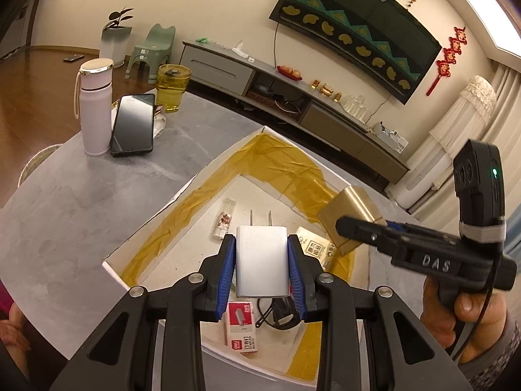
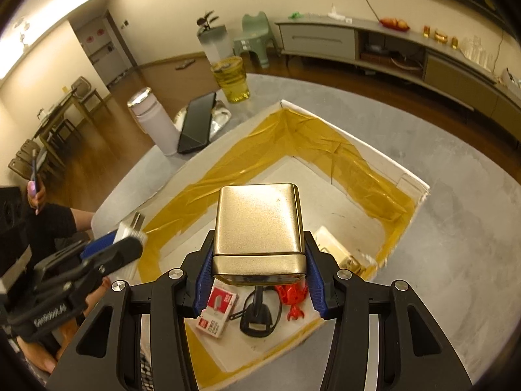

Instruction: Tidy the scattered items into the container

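My left gripper [image 1: 262, 244] is shut on a white plug charger [image 1: 262, 262], prongs pointing forward, held above the white box [image 1: 182, 192] lined with yellow tape. My right gripper [image 2: 259, 260] is shut on a gold tin [image 2: 259, 228], also above the box [image 2: 358, 143]. Each view shows the other gripper: the gold tin [image 1: 350, 218] at right, the left gripper [image 2: 114, 244] at left. Inside the box lie a red-and-white staple box [image 2: 216, 312], a black clip-like item [image 2: 257, 319], a red toy [image 2: 293, 296], a small white tube [image 1: 223, 221] and a printed packet [image 1: 317, 249].
On the grey round table [image 1: 65, 228] stand a lilac flask [image 1: 94, 107], a black phone [image 1: 133, 125] leaning beside it and a yellow glass jar [image 1: 172, 88]. A person's hand [image 1: 456, 306] holds the right gripper. A TV cabinet lines the far wall.
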The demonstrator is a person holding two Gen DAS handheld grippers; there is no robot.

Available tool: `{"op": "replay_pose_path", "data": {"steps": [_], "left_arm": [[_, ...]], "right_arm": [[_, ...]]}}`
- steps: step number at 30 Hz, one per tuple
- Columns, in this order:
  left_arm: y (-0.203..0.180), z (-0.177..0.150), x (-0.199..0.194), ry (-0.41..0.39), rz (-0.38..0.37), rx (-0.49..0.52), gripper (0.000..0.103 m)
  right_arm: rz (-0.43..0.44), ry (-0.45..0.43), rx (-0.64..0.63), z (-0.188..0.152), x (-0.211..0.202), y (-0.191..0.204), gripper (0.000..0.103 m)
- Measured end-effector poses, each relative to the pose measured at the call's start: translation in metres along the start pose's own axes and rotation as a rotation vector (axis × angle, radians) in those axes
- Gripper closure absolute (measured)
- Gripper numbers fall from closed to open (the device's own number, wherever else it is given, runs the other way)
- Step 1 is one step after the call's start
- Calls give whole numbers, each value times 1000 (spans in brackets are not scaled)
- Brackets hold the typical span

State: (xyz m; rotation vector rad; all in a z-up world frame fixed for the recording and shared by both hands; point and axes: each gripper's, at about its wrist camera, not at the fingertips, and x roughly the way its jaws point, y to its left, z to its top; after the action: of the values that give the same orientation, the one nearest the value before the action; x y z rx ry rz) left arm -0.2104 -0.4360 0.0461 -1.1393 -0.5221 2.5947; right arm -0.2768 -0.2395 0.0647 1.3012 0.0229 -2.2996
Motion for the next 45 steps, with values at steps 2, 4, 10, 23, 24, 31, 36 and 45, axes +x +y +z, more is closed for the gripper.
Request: {"op": "replay_pose_path", "data": {"steps": [2, 4, 10, 23, 24, 31, 36, 45], "left_arm": [[2, 2, 5, 14, 10, -4, 71], [2, 3, 9, 24, 20, -1, 71], [-10, 13, 20, 58, 20, 33, 70], [-14, 32, 54, 83, 40, -19, 48], [-14, 30, 54, 85, 40, -15, 48], [-16, 2, 30, 62, 83, -1, 48], [-33, -22, 3, 33, 113, 58, 43], [-67, -65, -30, 63, 120, 136, 43]], "right_arm": [[-11, 32, -3, 9, 13, 0, 52], [-25, 54, -7, 16, 23, -1, 52], [-94, 108, -33, 39, 54, -5, 52], [-52, 74, -12, 40, 56, -21, 50], [-48, 64, -15, 36, 51, -20, 50], [-13, 12, -53, -11, 8, -11, 50], [-31, -3, -132, -49, -19, 3, 50], [-62, -12, -256, -99, -60, 20, 50]]}}
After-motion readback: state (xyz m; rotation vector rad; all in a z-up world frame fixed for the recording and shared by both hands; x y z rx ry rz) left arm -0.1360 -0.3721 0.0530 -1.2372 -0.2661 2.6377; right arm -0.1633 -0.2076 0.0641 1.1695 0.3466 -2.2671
